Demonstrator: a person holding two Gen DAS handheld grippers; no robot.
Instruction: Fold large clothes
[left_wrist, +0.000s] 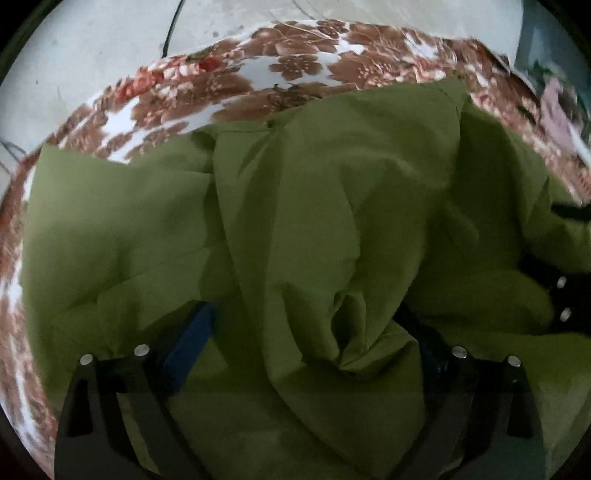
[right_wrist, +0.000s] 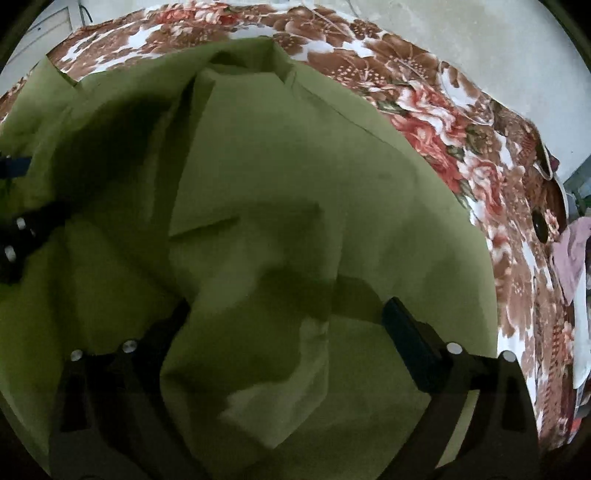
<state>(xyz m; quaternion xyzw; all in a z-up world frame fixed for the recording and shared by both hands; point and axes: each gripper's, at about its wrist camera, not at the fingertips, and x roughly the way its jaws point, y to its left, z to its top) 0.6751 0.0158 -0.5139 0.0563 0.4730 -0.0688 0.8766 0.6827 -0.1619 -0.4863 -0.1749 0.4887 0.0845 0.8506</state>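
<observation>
A large olive-green garment (left_wrist: 317, 192) lies rumpled on a floral sheet and fills most of both views. My left gripper (left_wrist: 306, 332) hangs low over it with its jaws wide. A raised fold of the cloth lies loose between the blue left pad (left_wrist: 192, 343) and the right finger, which the cloth half hides. My right gripper (right_wrist: 288, 317) also stands open over the garment (right_wrist: 295, 166), with a soft ridge of cloth between its fingers and no pad pressing on it. Each gripper shows at the edge of the other's view: the right gripper (left_wrist: 561, 295) and the left gripper (right_wrist: 18, 229).
The brown, red and white floral sheet (left_wrist: 288, 62) covers the bed (right_wrist: 461, 155) around the garment. A pale wall (left_wrist: 92, 40) with a thin black cable (left_wrist: 171, 29) lies beyond. A pinkish cloth (right_wrist: 572, 254) and a dark round object (right_wrist: 539, 227) sit at the bed's right edge.
</observation>
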